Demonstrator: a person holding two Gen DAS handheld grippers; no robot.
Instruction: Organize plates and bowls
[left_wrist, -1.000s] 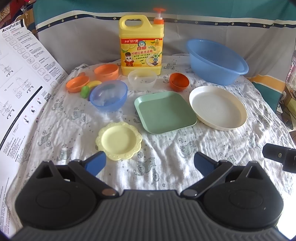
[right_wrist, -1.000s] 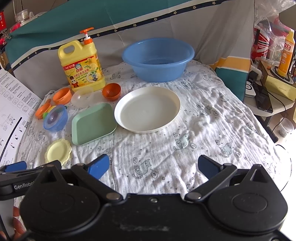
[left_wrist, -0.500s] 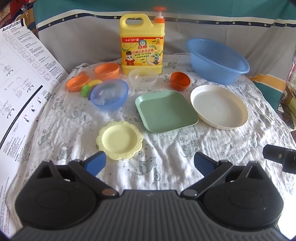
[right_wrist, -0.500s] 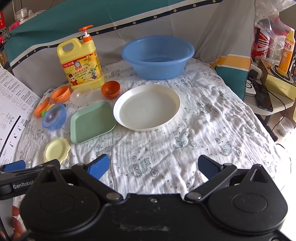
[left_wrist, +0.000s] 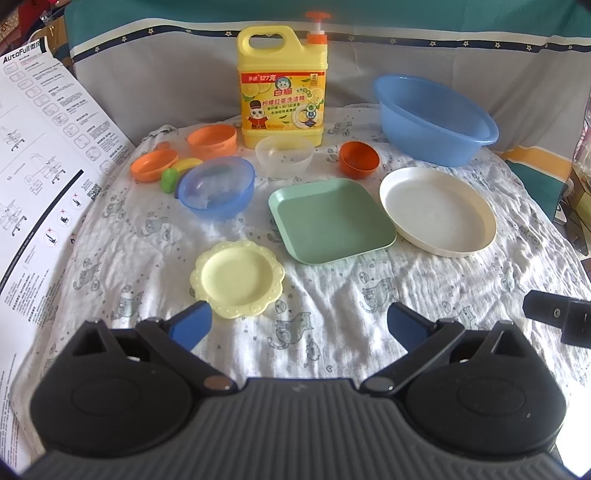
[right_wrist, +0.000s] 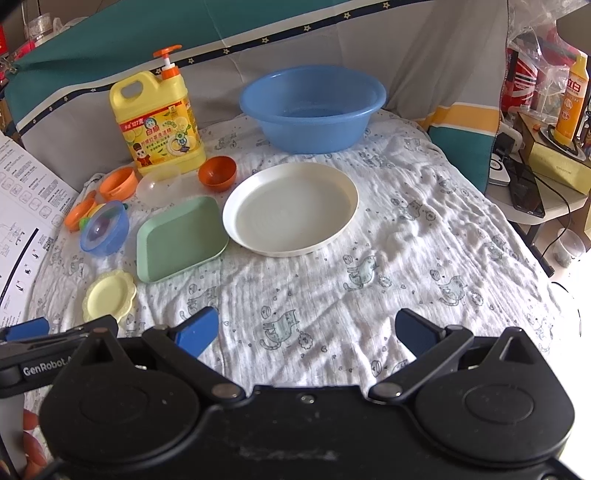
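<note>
Left gripper (left_wrist: 298, 325) spread wide, holding nothing, low over the near edge of the surface covered by a white cat-print cloth (left_wrist: 332, 302); its left blue fingertip sits just beside the small pale-yellow scalloped plastic plate (left_wrist: 237, 277); right gripper (right_wrist: 306, 332) also spread wide and empty, over bare cloth at the near edge.

Square mint-green plastic plate (left_wrist: 332, 219) lies mid-surface, its right edge touching or just beside the large round cream plastic plate (left_wrist: 437, 210); cannot tell which; translucent blue plastic bowl (left_wrist: 216, 192) sits left of the green plate, something dark inside, too blurred to identify; clear plastic bowl (left_wrist: 284, 155) behind it, in front of the yellow dish-soap jug with orange pump (left_wrist: 282, 92); small dark-orange plastic bowl (left_wrist: 359, 158) right of the clear one; light-orange plastic bowl (left_wrist: 212, 139) and shallow orange plastic dish (left_wrist: 154, 169) at far left, small green and yellow toy pieces (left_wrist: 177, 173) beside them; big blue plastic basin (left_wrist: 434, 120) at the back right; white printed instruction sheet (left_wrist: 44, 166) along the left edge; fingers (right_wrist: 31, 443) visible at lower left in the right wrist view.
</note>
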